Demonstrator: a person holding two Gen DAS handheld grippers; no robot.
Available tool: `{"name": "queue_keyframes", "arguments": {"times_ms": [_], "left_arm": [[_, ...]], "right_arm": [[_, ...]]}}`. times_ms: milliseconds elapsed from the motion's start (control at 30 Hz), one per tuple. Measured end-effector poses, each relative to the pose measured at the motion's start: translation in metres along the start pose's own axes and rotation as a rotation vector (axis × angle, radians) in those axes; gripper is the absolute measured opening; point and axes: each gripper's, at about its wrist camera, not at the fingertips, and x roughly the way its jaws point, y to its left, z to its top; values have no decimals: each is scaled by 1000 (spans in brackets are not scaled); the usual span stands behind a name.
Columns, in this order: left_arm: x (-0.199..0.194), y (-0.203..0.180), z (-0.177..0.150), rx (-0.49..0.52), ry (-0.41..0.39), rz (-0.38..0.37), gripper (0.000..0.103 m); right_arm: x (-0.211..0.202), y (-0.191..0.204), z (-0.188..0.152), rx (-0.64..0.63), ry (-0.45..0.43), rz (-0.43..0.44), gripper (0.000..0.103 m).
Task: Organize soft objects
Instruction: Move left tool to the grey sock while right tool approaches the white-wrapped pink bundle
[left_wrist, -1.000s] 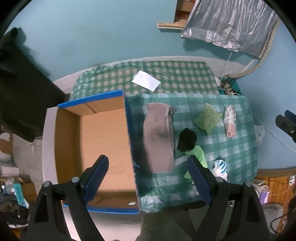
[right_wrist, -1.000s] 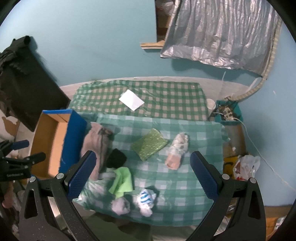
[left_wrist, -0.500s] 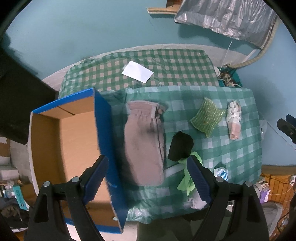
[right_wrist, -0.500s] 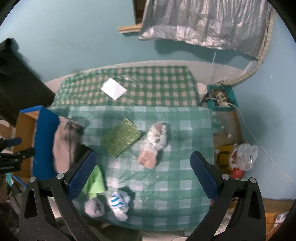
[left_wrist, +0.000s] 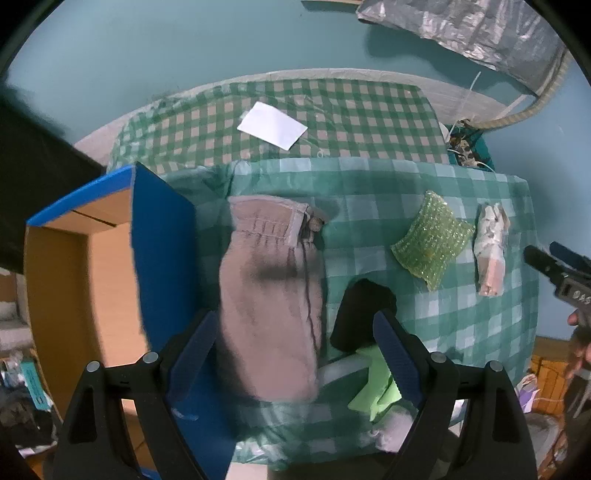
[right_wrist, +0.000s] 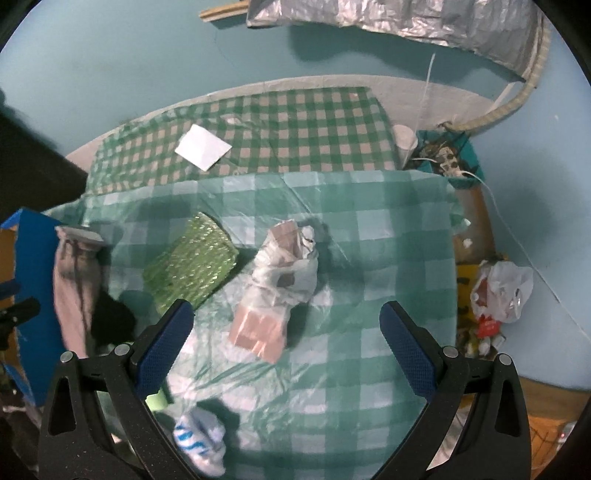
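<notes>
On the teal checked cloth (left_wrist: 388, 184) lie a folded mauve garment (left_wrist: 269, 295), a black cloth (left_wrist: 364, 314), a lime cloth (left_wrist: 376, 384), a sparkly green pouch (left_wrist: 430, 240) and a plastic-wrapped bundle (left_wrist: 489, 251). My left gripper (left_wrist: 291, 354) hangs open above the mauve garment, holding nothing. My right gripper (right_wrist: 282, 339) hangs open above the wrapped bundle (right_wrist: 280, 284), with the green pouch (right_wrist: 192, 266) to its left and a blue-and-white striped sock (right_wrist: 199, 439) near the front edge. The mauve garment (right_wrist: 74, 288) and black cloth (right_wrist: 110, 321) show at the left.
A blue-edged cardboard box (left_wrist: 85, 280) stands open against the table's left side. A white paper (left_wrist: 271, 125) lies on the darker checked cloth (left_wrist: 351, 110) behind. A bin of cables (right_wrist: 447, 155) and a plastic bag (right_wrist: 502, 288) sit on the floor at the right.
Both grippers have shifted right and come lower over the table. The left now hangs over the mauve garment instead of the box; the right now hangs over the wrapped bundle.
</notes>
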Motion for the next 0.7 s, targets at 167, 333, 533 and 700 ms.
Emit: {"name": "queue_keyframes", "arguments": {"times_ms": [167,333,533,700], "left_arm": [[19,-2,9,-27,25,-7,87],[40,0,12,-27,56,29,87],[57,10,8,-30,92,56,87],[60,22,4,-45,88,65,87]], "right_arm": [[25,-5,5,1,26,-3,100],[43,-6,8,-13,48,-19,100],[56,-6,9,-8,72,-14,100],[60,-4,11,-13,77,-16,100]]}}
